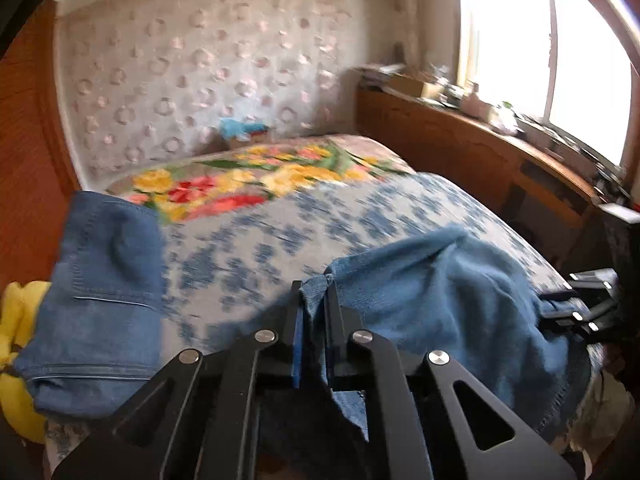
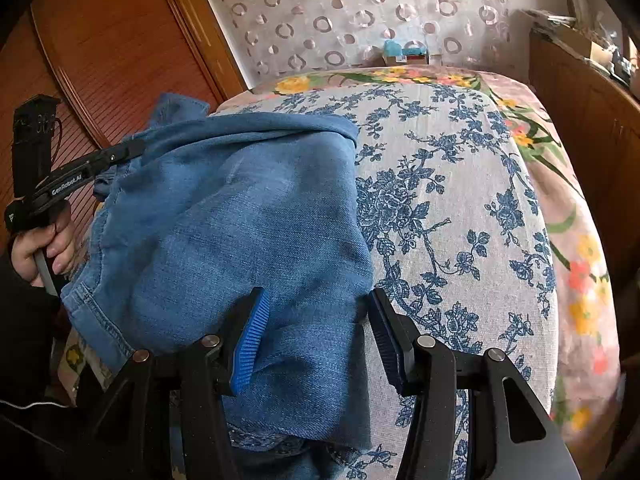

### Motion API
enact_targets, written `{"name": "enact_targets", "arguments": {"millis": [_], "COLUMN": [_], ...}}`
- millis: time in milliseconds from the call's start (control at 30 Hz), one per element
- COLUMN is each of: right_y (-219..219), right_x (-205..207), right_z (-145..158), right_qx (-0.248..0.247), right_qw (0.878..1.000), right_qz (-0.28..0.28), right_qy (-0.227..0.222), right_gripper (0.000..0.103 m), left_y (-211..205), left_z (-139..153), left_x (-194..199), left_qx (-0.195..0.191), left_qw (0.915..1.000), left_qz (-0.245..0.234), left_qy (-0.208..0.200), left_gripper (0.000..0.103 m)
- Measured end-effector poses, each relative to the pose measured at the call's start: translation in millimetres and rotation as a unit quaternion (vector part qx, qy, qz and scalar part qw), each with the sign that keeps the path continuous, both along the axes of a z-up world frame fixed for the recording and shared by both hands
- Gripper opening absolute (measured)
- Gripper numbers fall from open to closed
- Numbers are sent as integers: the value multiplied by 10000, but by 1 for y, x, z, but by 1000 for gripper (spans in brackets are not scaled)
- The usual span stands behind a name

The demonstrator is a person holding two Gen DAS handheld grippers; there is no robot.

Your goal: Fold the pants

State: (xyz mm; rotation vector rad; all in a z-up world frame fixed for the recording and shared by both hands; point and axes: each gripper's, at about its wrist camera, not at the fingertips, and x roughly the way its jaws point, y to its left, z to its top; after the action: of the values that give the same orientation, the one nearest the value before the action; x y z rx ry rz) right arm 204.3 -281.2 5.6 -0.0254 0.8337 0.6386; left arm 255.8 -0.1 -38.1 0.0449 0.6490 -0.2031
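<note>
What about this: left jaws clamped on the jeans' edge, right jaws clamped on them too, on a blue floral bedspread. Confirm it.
Not quite. The right gripper is open: its jaws straddle the jeans without pressing, as the right wrist view shows. The left gripper is clamped on the denim edge, over the blue floral bedspread.

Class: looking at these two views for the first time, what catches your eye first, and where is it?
Blue denim pants lie heaped at the near edge of the bed's blue-flowered cover. The left hand-held gripper pinches their cloth; the right hand-held gripper straddles them, open. A bright window glares at far right.
</note>
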Motion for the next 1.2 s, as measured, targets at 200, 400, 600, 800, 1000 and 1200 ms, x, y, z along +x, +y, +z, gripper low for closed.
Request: {"name": "enact_targets", "arguments": {"millis": [200,400,600,800,1000,1200], "right_y": [3,6,4,6,10,24], "right_x": [-7,-7,-4,-13,-32,-51], "right_z": [5,-1,-7,0,24,50], "right_qx": [48,150,470,608,809,984], "right_qw": [10000,9999,9987,9981,9959,9927], "right_qz": [35,2,38,-15,-142,-8], "right_qy": [-30,42,194,28,-373,-703], "right_gripper": [53,53,40,12,11,10], "left_y": [28,25,21,-4,-28,-33], "left_z": [-6,-4,2,-2,-18,-33], "left_x": [12,-3,-32,-68,-88,-98], "left_qx": [-98,-245,-534,-609,-695,-716], "left_qw": [9992,9990,9983,9974,9950,9939], "left_qz": [259,237,13,-277,-546,-527], "left_qy": [280,281,241,265,474,646], "left_gripper": [9,25,61,62,62,62]}}
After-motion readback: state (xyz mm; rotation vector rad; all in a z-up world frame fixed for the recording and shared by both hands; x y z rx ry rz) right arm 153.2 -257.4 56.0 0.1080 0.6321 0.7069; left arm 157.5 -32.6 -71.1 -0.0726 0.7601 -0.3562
